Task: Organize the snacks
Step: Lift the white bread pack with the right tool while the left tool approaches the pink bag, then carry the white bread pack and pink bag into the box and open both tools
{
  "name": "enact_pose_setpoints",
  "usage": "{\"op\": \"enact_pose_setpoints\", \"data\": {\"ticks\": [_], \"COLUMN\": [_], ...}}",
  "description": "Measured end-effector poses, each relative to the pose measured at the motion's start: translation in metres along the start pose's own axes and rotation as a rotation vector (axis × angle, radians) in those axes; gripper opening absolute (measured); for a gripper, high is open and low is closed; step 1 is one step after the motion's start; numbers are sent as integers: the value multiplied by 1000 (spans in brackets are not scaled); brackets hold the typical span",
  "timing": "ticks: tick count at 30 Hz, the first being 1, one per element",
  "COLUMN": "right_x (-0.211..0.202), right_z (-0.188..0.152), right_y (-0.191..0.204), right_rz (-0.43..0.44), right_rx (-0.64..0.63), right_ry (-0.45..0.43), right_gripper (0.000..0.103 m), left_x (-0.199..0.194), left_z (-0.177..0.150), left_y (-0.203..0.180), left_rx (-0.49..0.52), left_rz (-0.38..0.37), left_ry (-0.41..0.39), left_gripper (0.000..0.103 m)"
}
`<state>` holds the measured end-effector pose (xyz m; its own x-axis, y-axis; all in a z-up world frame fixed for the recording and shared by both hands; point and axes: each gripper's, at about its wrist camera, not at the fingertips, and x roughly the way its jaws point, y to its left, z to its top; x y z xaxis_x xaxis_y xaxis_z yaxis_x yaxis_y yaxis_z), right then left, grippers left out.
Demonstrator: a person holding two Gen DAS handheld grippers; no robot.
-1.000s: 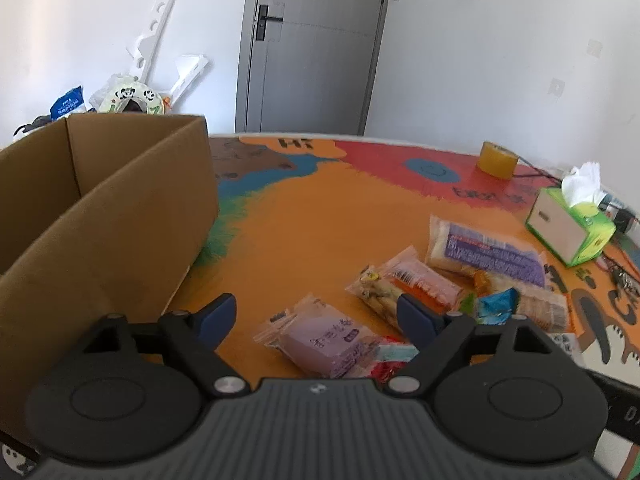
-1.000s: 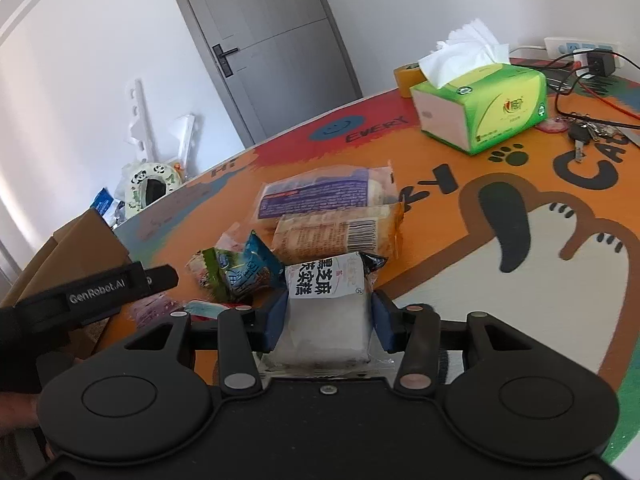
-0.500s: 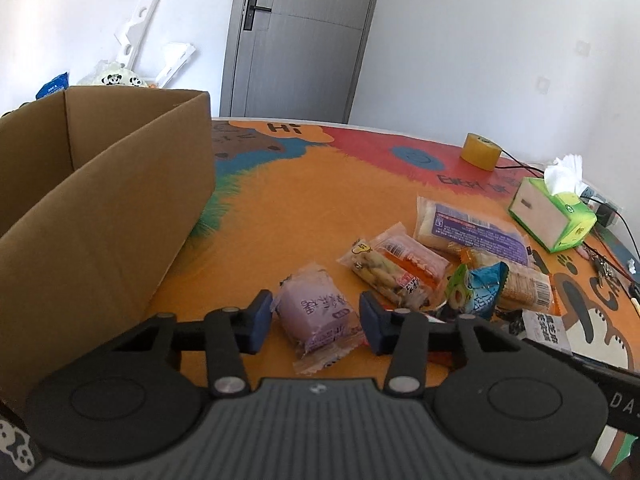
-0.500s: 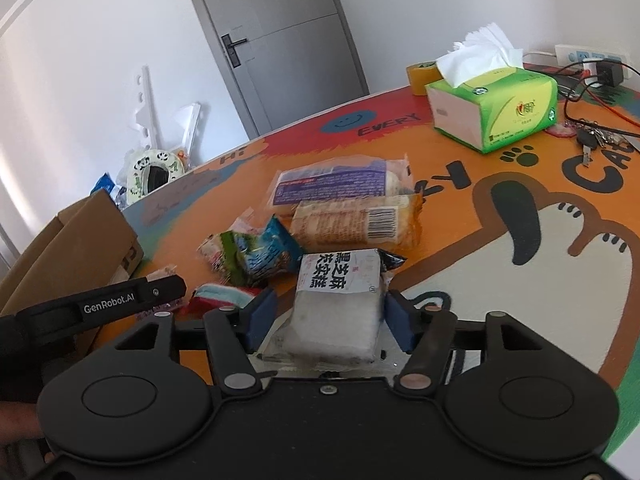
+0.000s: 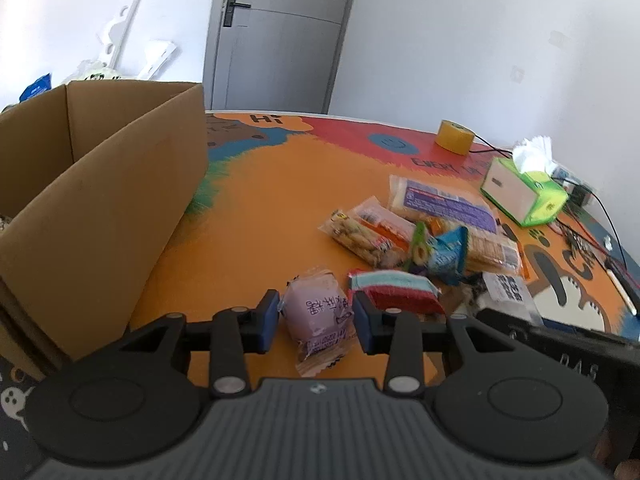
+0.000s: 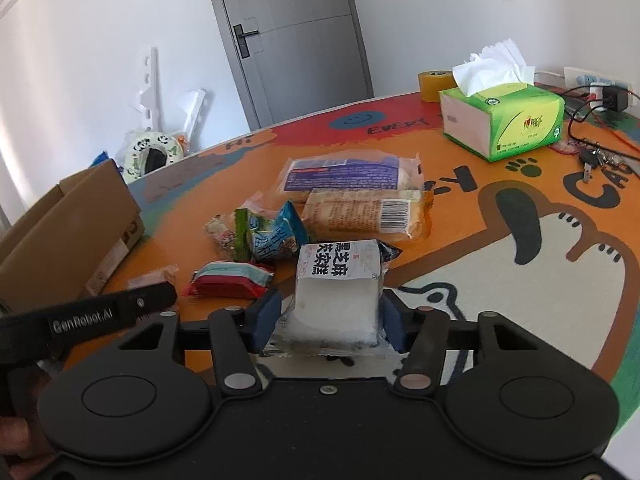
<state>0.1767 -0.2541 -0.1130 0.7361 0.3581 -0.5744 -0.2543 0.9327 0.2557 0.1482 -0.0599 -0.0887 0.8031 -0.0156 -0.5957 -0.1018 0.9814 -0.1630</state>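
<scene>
Both hands are at the pick-up step of sorting the snacks. The left gripper has just been closing, and its blue fingers now clench the purple snack packet, which sits on the orange worktop just in front of the cardboard box. The right gripper has also just been narrowing around the white rice-cake packet; its fingers stand at the wrapper's sides, the right one apparently touching — whether they truly pinch it I cannot tell.

The next move, as I judge it, calls for lifting the purple packet clear and carrying it left, over the box wall, without letting the soft wrapper slip; the right hand needs a firm hold before it lifts.

The left wrist view shows the box's open inside and how near it stands. The right wrist view shows the box only from its end, but gives the tissue box, the keys and the loose pile — a blue-green bag and a red packet — more plainly.
</scene>
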Motion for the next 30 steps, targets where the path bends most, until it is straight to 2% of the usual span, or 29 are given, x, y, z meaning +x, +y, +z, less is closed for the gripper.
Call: {"op": "enact_pose_setpoints", "data": {"ticks": [3, 7, 10, 14, 30], "right_x": [-2, -6, -9, -16, -39], "right_z": [-1, -2, -3, 1, 20], "right_y": [0, 0, -1, -1, 31], "right_rz": [7, 12, 10, 25, 131], "right_rx": [11, 17, 27, 30, 11], "right_ry": [-4, -3, -11, -41, -136], "right_gripper": [51, 51, 51, 50, 50], "left_x": [3, 7, 7, 2, -55], "left_z": [-3, -5, -4, -2, 24], "left_y": [-5, -8, -6, -4, 6], "left_rx": [48, 65, 52, 33, 13], "left_rz": [-4, -1, -5, -11, -50], "left_ry": [5, 6, 4, 7, -121], "left_gripper": [45, 44, 36, 33, 31]}}
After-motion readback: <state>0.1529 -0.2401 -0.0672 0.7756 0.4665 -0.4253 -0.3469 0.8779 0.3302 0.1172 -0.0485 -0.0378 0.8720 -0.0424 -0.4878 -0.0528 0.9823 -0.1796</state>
